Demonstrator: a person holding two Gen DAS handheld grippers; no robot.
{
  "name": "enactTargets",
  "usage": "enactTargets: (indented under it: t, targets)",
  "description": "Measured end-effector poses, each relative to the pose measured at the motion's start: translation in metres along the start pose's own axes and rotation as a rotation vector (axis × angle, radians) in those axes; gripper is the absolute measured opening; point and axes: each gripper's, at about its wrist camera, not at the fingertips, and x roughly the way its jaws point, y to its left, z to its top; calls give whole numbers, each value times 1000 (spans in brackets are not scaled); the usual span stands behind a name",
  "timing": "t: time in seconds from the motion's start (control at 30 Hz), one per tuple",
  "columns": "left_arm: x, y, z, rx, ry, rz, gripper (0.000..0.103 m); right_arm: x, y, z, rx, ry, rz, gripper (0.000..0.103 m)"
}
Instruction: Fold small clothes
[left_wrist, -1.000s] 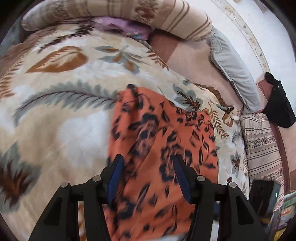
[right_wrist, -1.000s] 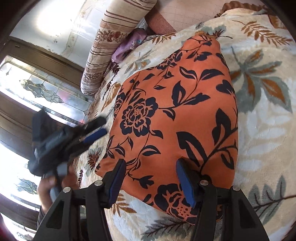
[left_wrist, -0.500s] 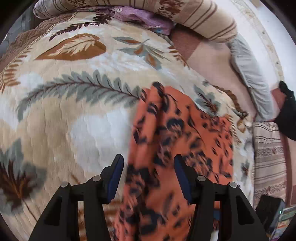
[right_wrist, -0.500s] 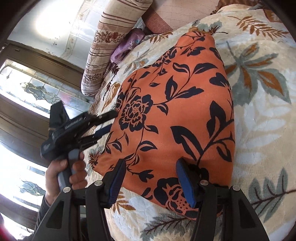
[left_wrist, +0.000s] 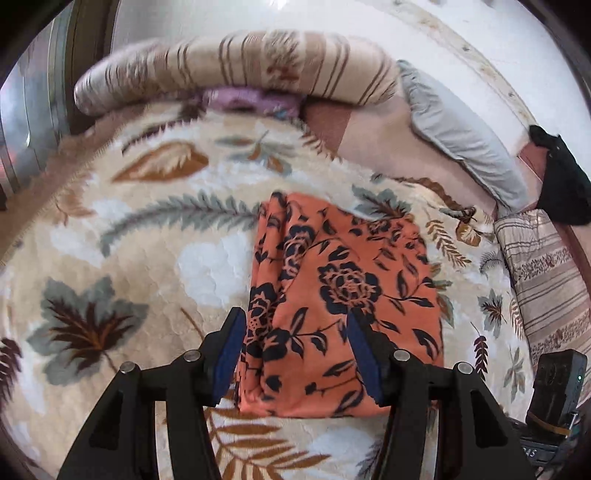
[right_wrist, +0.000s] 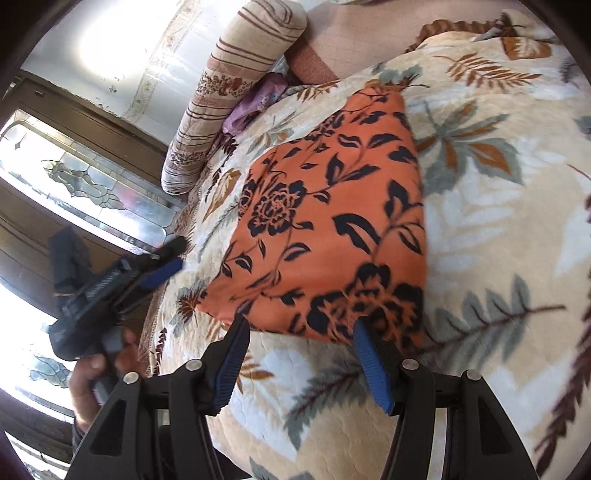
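A folded orange garment with a dark flower print lies flat on the leaf-patterned blanket. My left gripper hovers above its near end, open, with nothing pressed between the blue pads. In the right wrist view the same garment lies ahead of my right gripper, which is open with its tips at the garment's near edge and clear of the cloth. A hand holds the left gripper just off the garment's left side.
A striped bolster and a purple cloth lie at the far end of the blanket. A grey pillow, a black item and a striped cushion are on the right. A glazed door stands beyond the bed's edge.
Both grippers drew back and rose from the garment. The left one, earlier low over the cloth, now sees the whole folded piece. The right gripper's tips now sit at its near edge.
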Motion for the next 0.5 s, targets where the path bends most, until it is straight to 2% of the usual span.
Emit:
enactTargets:
  t: [0.33,0.5]
  targets:
    - [-76,-45,-13,94,-132,-36,58,-40,-3,-29,11,-45,-48,62]
    - [-110,-73,-16,149,-204,-42,63,-56,-6,-42,9,-71,-56,62]
